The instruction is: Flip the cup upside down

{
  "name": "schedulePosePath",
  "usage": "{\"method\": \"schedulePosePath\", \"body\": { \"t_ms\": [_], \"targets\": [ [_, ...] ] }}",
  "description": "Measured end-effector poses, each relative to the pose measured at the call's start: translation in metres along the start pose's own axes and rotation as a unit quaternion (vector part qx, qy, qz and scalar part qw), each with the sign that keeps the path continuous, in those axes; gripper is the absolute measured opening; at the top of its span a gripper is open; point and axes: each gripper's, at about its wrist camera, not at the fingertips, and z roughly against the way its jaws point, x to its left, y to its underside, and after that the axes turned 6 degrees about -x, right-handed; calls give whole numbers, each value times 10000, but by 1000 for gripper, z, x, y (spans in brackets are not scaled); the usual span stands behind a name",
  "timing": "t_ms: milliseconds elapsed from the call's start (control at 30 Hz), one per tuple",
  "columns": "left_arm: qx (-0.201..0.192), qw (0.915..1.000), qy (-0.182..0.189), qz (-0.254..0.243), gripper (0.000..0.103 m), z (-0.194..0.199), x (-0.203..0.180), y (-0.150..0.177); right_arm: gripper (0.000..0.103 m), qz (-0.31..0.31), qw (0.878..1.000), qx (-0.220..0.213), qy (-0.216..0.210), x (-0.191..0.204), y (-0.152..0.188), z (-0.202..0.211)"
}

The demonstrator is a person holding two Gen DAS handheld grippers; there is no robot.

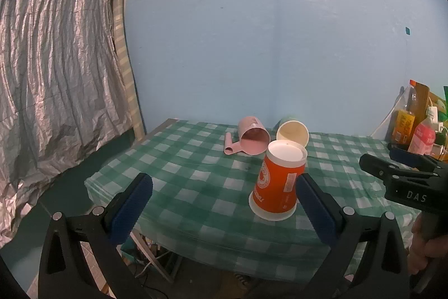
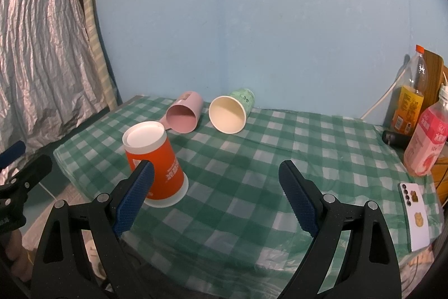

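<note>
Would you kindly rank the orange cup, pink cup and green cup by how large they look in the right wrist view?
1. Orange cup, largest, though it stands nearest the camera, so that is unsure.
2 and 3. Green cup and pink cup look alike lying on their sides; I would not rank them.

Home room: checked tablecloth, drink bottles, phone, silvery curtain, blue wall.

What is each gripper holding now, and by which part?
Nothing. The left gripper and the right gripper are open; the orange cup stands free.
</note>
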Motion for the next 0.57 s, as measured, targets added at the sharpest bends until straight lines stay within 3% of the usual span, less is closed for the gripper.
{"method": "schedulePosePath", "body": {
  "t_ms": [567],
  "targets": [
    [87, 9999, 62, -39, 103, -4, -1, 2, 90, -1, 10000, 25, -17, 3, 2, 1]
  ]
}}
